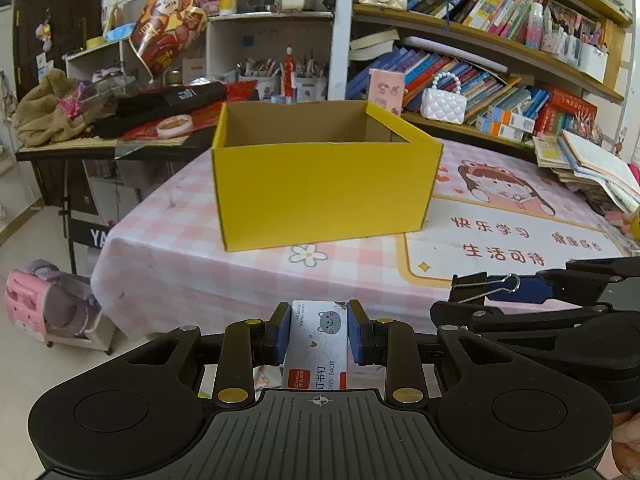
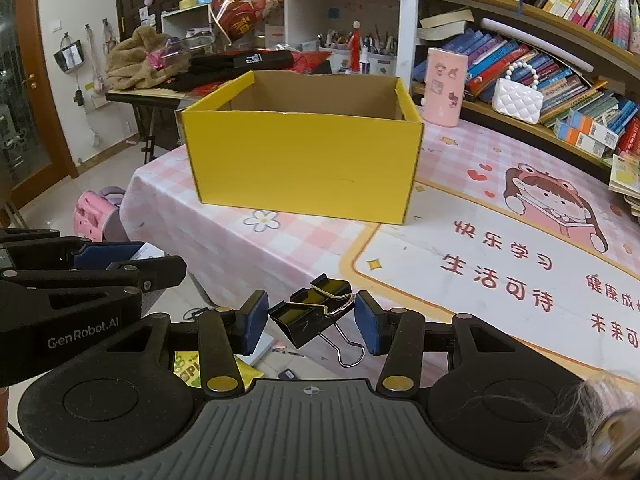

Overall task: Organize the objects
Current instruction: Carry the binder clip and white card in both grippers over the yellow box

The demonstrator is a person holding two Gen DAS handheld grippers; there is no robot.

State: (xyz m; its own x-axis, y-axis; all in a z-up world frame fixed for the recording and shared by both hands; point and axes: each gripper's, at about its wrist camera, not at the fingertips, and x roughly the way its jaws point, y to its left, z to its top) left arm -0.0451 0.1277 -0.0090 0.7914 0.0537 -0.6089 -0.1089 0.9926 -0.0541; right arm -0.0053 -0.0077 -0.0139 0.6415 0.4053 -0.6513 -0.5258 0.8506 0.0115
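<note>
An open yellow cardboard box (image 1: 320, 184) stands on the pink checked table; it also shows in the right wrist view (image 2: 304, 164), and what I see of its inside is bare. My left gripper (image 1: 318, 332) is shut on a white staple box (image 1: 316, 344) with a cat picture, held in front of the table's near edge. My right gripper (image 2: 310, 322) is shut on a black binder clip (image 2: 316, 310) with silver wire handles, low over the table's near edge. In the left wrist view the right gripper (image 1: 500, 288) with the clip sits at the right.
A pink holder (image 2: 444, 88) and a white quilted purse (image 2: 516, 100) stand behind the box by the bookshelves. Stacked books (image 1: 588, 168) lie at the table's right. A cluttered side desk (image 1: 120, 128) and a pink cart (image 1: 48, 308) on the floor are at the left.
</note>
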